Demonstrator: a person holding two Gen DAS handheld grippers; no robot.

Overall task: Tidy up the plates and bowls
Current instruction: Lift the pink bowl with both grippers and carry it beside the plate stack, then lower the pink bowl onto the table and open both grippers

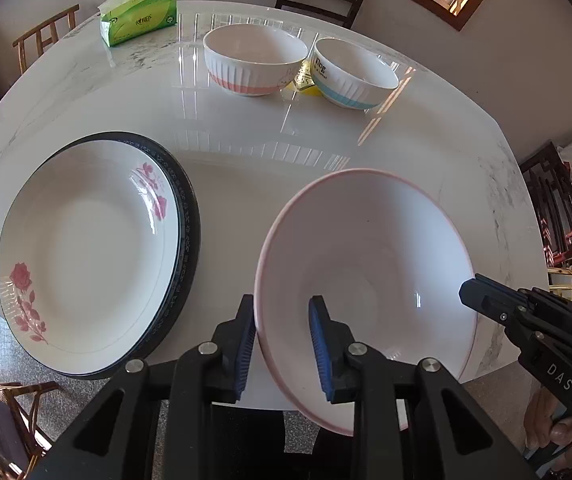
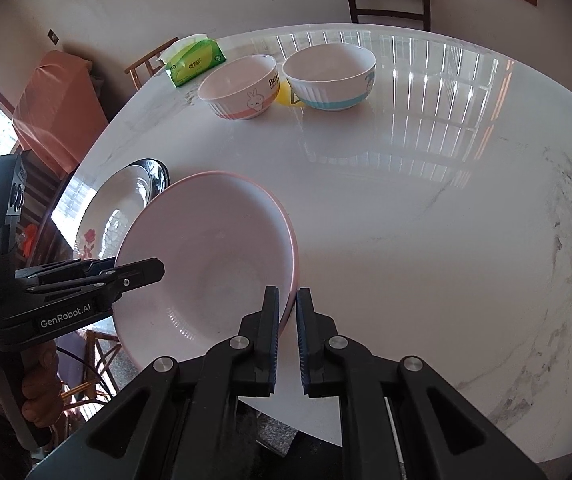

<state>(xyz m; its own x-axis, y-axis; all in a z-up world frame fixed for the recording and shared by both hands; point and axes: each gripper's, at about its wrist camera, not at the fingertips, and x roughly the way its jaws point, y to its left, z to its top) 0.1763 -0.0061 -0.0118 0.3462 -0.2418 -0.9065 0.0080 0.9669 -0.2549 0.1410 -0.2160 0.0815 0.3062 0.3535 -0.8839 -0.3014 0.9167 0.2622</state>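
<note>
The stacked plates (image 1: 86, 256) are sitting at the table's (image 1: 246, 136) left edge, the rose-print one on top. Just right of them, the pink-rimmed bowl (image 1: 366, 280) is tilting w/ both grippers at its rim. Left gripper (image 1: 282, 344) is straddling the near-left rim, fingers apart, not pressing. Right gripper (image 2: 287, 340) is pinching the right rim, fingers nearly together. Step looks like placing/releasing the bowl; next prob. needs right letting go too, then going for the two small bowls (image 1: 298, 64) at the back.

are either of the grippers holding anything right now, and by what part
The right gripper is shut on the pink-rimmed bowl's rim. The left gripper straddles the opposite rim, jaws open, not pressing.
</note>
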